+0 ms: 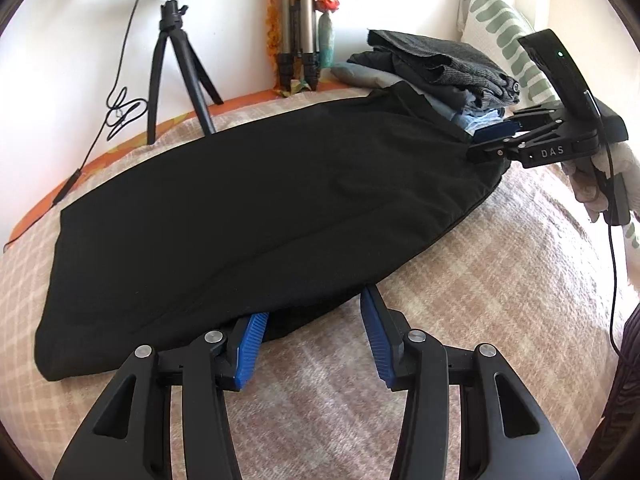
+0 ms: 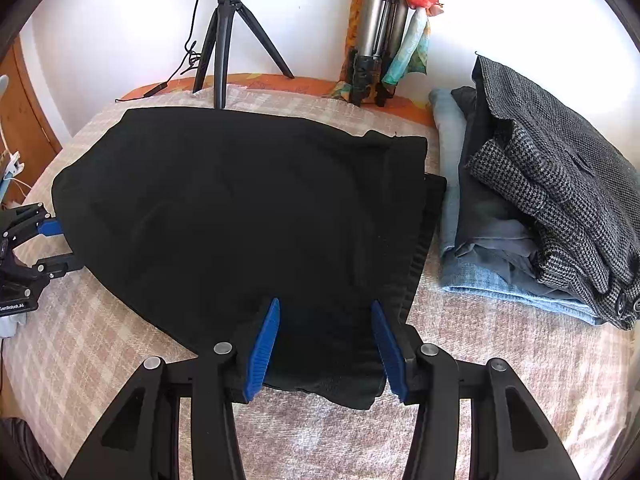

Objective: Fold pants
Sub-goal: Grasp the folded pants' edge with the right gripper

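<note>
Black pants (image 1: 248,208) lie folded lengthwise on a beige checked bed cover (image 1: 500,280). They also show in the right wrist view (image 2: 248,208). My left gripper (image 1: 316,312) is open at the pants' near edge, with its left blue pad under the cloth edge and its right pad beside it. My right gripper (image 2: 326,320) is open, and its blue pads stand on either side of the waistband end of the pants. In the left wrist view the right gripper (image 1: 486,140) shows at the far right end of the pants.
A stack of folded clothes (image 2: 540,216) topped by a grey tweed garment lies right of the pants. A black tripod (image 2: 228,40) with a ring light and a cable stands behind. A silver tripod (image 2: 372,32) leans at the wall. A patterned pillow (image 1: 500,28) lies at the far right.
</note>
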